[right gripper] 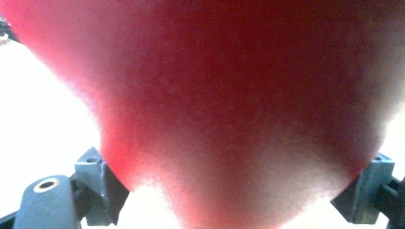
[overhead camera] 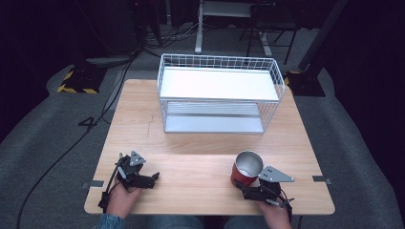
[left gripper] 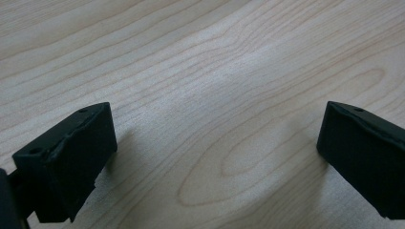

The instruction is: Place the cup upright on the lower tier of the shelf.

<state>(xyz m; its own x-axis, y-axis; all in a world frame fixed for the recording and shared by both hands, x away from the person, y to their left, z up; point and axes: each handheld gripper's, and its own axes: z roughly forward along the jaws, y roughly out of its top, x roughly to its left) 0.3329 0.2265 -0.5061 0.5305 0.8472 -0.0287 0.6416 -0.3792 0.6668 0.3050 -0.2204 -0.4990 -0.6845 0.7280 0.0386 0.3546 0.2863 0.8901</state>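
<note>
high view: red cup (overhead camera: 247, 170) upright near table (overhead camera: 200, 143) front edge, right gripper (overhead camera: 248, 187) clamped on it; wire basket (overhead camera: 219, 93) behind | left gripper view: left gripper (left gripper: 217, 143) fingers apart over bare wood | right gripper view: cup between fingers (right gripper: 95, 186)

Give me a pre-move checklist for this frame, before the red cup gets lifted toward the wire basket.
1. Right gripper closed on the red cup: ok; the cup sits between its fingers in the right gripper view.
2. Cup upright on the table: ok; its open mouth faces up.
3. Cup empty: ok as far as the high view shows; only a bare metal inside is visible.
4. Left gripper out of the way: ok; open, holding nothing, over bare wood at the table's near left.
5. Wire basket free to receive: ok; nothing lies on its white floor.
6. Grip firm enough to lift: cannot tell.
</note>
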